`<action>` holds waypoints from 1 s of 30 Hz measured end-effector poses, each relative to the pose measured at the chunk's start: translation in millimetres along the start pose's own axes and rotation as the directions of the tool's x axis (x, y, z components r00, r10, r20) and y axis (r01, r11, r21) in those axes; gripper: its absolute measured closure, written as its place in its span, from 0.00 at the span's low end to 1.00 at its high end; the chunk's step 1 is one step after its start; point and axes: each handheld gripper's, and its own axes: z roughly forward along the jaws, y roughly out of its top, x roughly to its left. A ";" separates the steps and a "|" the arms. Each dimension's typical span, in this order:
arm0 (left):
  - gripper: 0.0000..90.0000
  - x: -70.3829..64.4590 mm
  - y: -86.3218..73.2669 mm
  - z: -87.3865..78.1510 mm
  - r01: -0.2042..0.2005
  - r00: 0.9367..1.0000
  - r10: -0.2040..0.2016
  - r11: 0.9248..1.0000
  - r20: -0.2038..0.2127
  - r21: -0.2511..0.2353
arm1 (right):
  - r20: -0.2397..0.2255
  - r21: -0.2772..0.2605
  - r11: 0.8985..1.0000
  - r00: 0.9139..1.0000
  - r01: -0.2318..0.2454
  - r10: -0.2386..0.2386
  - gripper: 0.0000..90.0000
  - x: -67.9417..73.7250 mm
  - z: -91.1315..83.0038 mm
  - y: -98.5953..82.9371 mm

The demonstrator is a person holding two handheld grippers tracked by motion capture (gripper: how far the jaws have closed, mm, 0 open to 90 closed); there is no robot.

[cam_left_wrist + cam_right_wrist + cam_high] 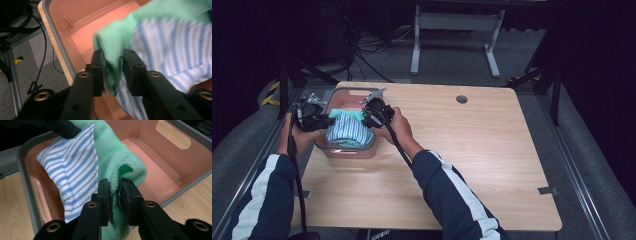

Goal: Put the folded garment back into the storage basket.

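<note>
Beyond the far edge of the light wooden table point(472, 165), which has a round grey cable hole point(461, 99) near that edge, stands a grey metal frame point(455, 30), with black cables point(367, 45) left of it on the grey carpet.

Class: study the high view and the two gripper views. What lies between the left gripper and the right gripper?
Between the left gripper and the right gripper hangs a green cloth folded over a blue-striped cloth, above the pink bin, in the high view.

High view overhead, facing forward-down; 2 gripper views close, sharing pink bin point(346, 150) interior.
</note>
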 end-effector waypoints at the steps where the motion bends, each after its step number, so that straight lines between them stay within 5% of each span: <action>1: 0.77 -0.9 0.0 -1.0 -0.004 1.000 0.004 1.000 0.000 -0.003 | 0.002 0.005 1.000 1.000 -0.005 0.005 0.81 0.3 -0.7 -0.2; 5: 0.75 -8.1 0.8 -2.9 -0.050 0.999 0.050 0.999 -0.005 -0.010 | 0.003 0.010 1.000 1.000 0.011 -0.011 0.79 2.3 -3.2 -0.5; 22: 0.73 -29.8 7.0 -14.7 -0.075 0.997 0.077 0.994 0.027 -0.082 | 0.060 0.025 0.994 0.993 0.105 -0.106 0.71 0.9 -27.8 -10.4; 30: 0.62 -40.1 10.1 -18.8 -0.088 0.996 0.091 0.988 0.015 -0.128 | 0.085 0.011 0.997 0.993 0.078 -0.079 0.65 -6.5 -41.9 -21.3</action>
